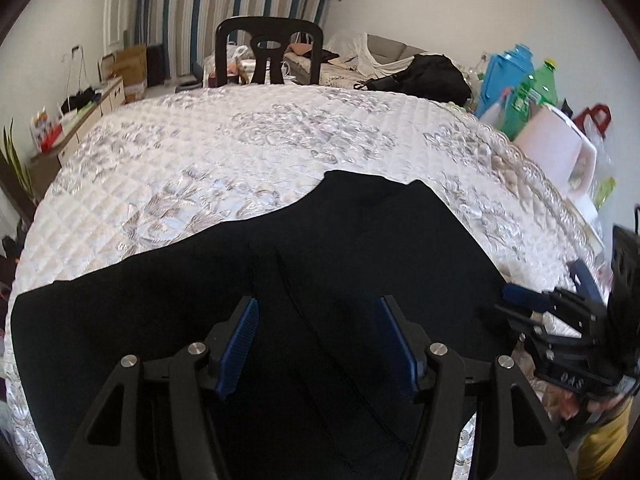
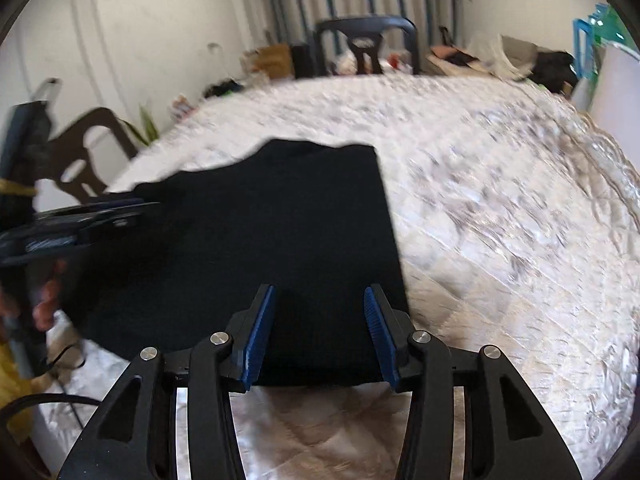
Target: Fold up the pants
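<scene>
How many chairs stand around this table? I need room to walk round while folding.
2. One dark chair stands at the far edge of the table; another chair is at its left side, seen from the right wrist. Others may be hidden.

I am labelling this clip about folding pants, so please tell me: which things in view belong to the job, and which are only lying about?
Belong to the job:
- black pants, spread on the quilted cover
- left gripper, open above the pants
- right gripper, open at their near edge

Only lying about:
- black chair
- blue container
- green bottle
- cardboard boxes
</scene>
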